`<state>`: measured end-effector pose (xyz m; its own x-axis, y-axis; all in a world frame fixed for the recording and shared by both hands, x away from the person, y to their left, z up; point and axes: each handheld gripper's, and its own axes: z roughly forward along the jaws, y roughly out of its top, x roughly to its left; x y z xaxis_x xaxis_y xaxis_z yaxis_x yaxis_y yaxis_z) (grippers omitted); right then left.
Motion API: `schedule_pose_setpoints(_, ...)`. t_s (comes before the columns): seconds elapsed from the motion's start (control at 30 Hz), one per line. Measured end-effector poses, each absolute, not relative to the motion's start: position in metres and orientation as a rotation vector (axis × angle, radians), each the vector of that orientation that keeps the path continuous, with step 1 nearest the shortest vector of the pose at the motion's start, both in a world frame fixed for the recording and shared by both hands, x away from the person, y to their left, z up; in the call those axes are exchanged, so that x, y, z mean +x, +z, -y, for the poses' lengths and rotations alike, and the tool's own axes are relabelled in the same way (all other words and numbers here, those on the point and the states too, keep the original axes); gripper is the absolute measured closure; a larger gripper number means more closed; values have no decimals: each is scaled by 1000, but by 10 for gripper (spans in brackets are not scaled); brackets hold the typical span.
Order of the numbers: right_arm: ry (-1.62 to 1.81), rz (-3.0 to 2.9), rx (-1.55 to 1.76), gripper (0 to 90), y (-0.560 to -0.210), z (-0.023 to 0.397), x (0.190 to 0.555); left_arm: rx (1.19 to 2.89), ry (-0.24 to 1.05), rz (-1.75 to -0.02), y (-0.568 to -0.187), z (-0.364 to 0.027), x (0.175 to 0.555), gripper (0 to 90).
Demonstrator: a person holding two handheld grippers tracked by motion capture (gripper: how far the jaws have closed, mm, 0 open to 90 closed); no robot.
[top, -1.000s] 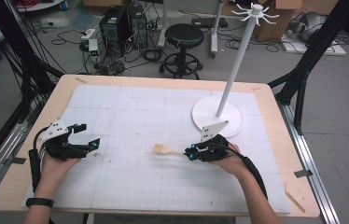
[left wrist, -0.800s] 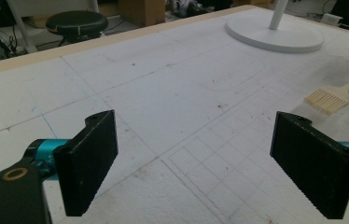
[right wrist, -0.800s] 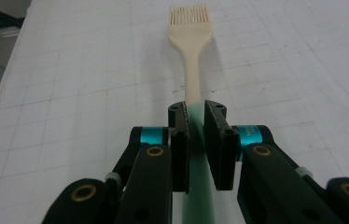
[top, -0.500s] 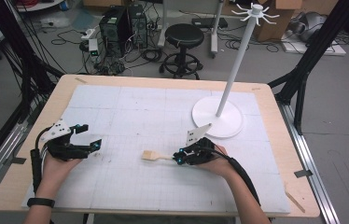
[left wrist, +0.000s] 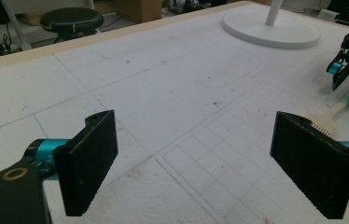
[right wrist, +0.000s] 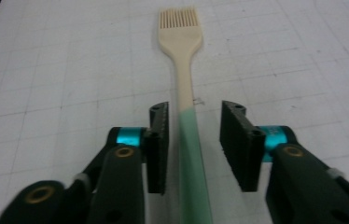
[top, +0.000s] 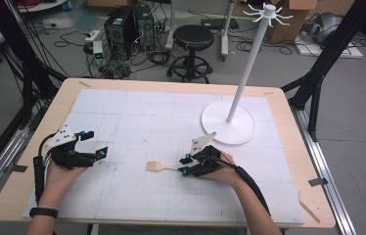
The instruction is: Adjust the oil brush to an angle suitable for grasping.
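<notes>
A pastry brush (top: 155,167) with a cream head and a pale green handle lies flat on the white sheet, near the middle front. My right gripper (top: 185,164) rests on the table at its handle end and stands open. In the right gripper view the brush (right wrist: 180,42) points away from me, its handle lying between the jaws of the right gripper (right wrist: 194,109), nearer the left one, with a gap on the right. My left gripper (top: 98,143) sits at the front left, wide open with nothing in it. From the left gripper (left wrist: 193,126) the brush (left wrist: 329,119) shows at far right.
A white stand with a round base (top: 220,128) and a tall pole (top: 249,63) rises at the back right of the gridded white sheet (top: 137,107). A thin wooden stick (top: 310,210) lies on the table's front right corner. A black stool (top: 193,36) stands beyond the table.
My right gripper and the brush have moved left and toward the table's front edge. The left gripper has barely shifted.
</notes>
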<state>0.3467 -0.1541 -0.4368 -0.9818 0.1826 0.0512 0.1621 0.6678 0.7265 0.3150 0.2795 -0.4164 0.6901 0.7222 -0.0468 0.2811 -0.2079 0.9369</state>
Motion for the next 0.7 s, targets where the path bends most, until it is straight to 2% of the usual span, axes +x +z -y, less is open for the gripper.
schedule_pose_setpoints(0.1,1262,-2810,327,488,-430,161,346,1786,497,-797,-416,-280,315,156)
schedule_pose_setpoints(0.13,1301,-2770,371,427,-423,169,344,1784,497,-797,-416,-280,315,156)
schedule_pose_setpoints(0.23,1331,-2713,417,380,-415,179,341,1779,499,-798,-416,-281,315,156)
schedule_pose_setpoints(0.33,1359,-2631,488,298,-408,198,336,1777,500,-802,-416,-281,315,156)
schedule_pose_setpoints(0.7,1422,-2299,817,168,-406,290,312,1769,497,-794,-416,-280,316,156)
